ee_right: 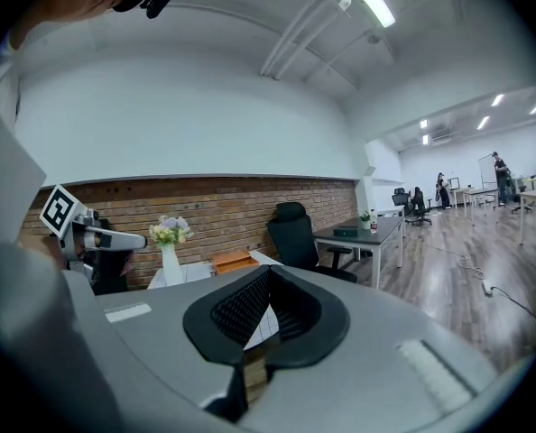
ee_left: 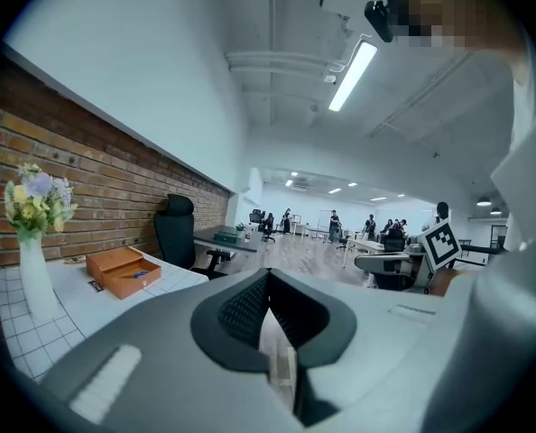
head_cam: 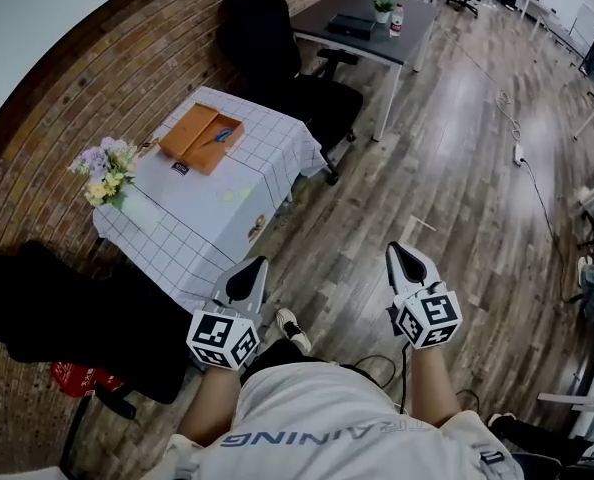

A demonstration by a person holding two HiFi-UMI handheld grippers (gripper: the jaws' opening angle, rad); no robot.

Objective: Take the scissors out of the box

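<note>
One orange box (head_cam: pixel 187 130) — shirt (head_cam: pixel 327 413) print "AINING" upside down

Two grippers were counted: left gripper (head_cam: pixel 257 264) and right gripper (head_cam: pixel 398 250). One table (head_cam: pixel 192 223) bore one box (head_cam: pixel 189 128), one pair of scissors (head_cam: pixel 220 135) and one vase (ee_left: pixel 35 282) of flowers (head_cam: pixel 105 166). Elsewhere stood one desk (head_cam: pixel 377 43) with one plant (head_cam: pixel 382 8) and one bottle (head_cam: pixel 397 20), plus two black chairs, the far chair (head_cam: pixel 277 48) and the near chair (head_cam: pixel 67 313).
</note>
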